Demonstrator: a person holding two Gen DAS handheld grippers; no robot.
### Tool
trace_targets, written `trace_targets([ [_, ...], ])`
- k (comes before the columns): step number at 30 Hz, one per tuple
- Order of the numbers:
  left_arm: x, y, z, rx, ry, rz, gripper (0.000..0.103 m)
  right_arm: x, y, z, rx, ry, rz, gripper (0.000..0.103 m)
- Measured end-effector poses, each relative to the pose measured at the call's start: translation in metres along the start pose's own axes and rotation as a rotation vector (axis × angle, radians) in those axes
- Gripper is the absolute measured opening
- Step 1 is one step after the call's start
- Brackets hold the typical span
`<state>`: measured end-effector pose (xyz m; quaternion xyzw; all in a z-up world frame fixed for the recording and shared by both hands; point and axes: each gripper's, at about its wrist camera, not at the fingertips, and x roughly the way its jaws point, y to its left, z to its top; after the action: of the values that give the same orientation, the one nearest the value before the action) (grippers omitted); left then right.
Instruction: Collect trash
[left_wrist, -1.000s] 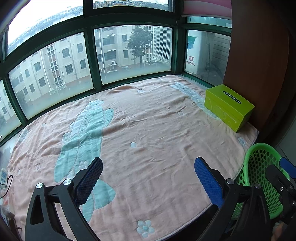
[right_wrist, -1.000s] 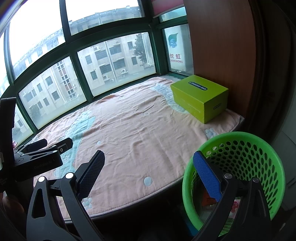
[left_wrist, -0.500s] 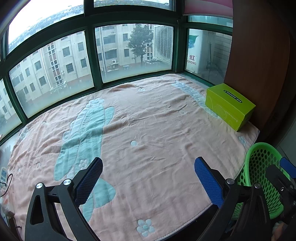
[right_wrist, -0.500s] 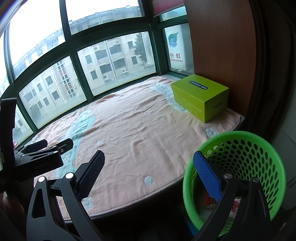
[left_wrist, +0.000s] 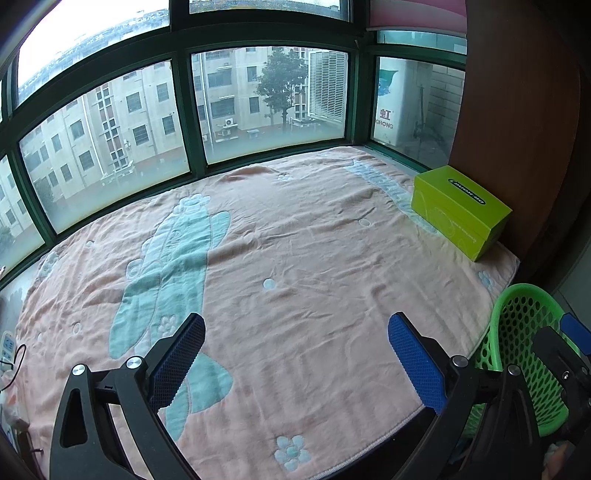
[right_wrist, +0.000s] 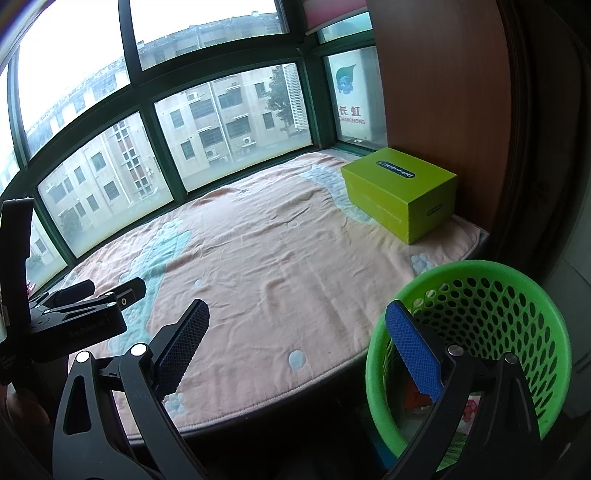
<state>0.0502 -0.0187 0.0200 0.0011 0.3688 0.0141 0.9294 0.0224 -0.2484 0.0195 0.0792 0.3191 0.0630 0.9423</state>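
Two views cover the same window seat, and each adds something of its own. Only the right wrist view looks down into the green basket (right_wrist: 476, 288), which stands on the floor just off the seat's right front edge; through its holes and open top some coloured scraps of trash (right_wrist: 469, 406) lie at the bottom, too dim to name. That view also catches the left claw (right_wrist: 110, 291) from the side at the left edge, with a dark bit of a hand (right_wrist: 22, 406) below it. The left wrist view shows only a slice of the basket (left_wrist: 517, 317) at its right edge, with the tip of the right claw (left_wrist: 574, 332) in front of it, yet it takes in more of the seat's left end, where a white remote (left_wrist: 8, 345) and a thin black cable (left_wrist: 16, 360) lie at the edge. Both claws are spread wide with nothing between their blue pads (left_wrist: 413, 363), the left claw (left_wrist: 295, 354) above the seat's front edge, the right claw (right_wrist: 295, 350) between that edge and the basket. A peach blanket (left_wrist: 303, 251) with pale teal shapes and small flowers covers the seat. A lime-green box (right_wrist: 400, 192) sits on its far right corner against a brown wooden panel (right_wrist: 439, 92). Green-framed windows (left_wrist: 184, 122) curve round the back, with apartment blocks outside
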Motion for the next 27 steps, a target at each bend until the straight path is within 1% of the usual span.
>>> trace_targets([
  [16,0.0002,0.0022,-0.0025,0.003,-0.010,0.008,0.096,0.0008,0.0012,-0.0017,0.000,0.001,0.002,0.095],
  [27,0.0025,0.0048,-0.0007,-0.007,0.009,0.013,0.096,0.0025,0.0052,-0.0062,-0.001,0.007,0.006,0.095],
])
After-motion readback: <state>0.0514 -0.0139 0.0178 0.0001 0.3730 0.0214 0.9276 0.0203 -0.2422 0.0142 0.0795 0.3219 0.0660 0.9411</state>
